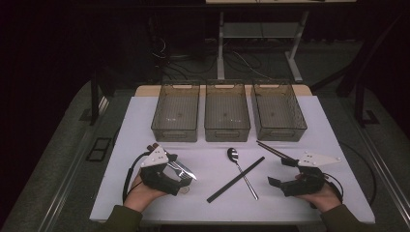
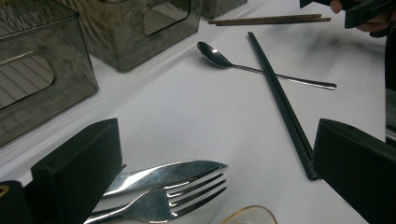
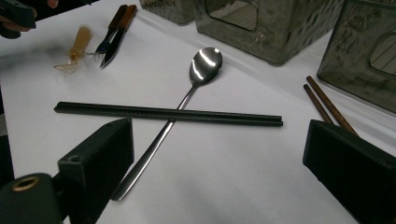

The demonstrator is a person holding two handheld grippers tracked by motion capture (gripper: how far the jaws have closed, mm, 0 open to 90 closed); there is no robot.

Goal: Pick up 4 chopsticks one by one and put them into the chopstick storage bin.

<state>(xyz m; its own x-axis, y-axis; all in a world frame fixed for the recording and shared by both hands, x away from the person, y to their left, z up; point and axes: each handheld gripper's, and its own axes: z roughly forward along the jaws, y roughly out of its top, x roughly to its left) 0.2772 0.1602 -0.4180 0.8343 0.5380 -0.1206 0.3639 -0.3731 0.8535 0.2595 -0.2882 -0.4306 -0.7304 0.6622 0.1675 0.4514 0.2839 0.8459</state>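
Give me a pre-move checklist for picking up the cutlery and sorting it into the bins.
1. Left gripper jaws open with nothing held: ok.
2. Right gripper jaws open with nothing held: ok.
3. Knife and fork lie separate for a single pick: not ok, they lie side by side, close together.
4. Spoon free to lift: not ok, the black chopsticks lie across its handle.
5. Three bins hold nothing: ok.
6. Brown chopsticks lie clear of the bins: cannot tell.
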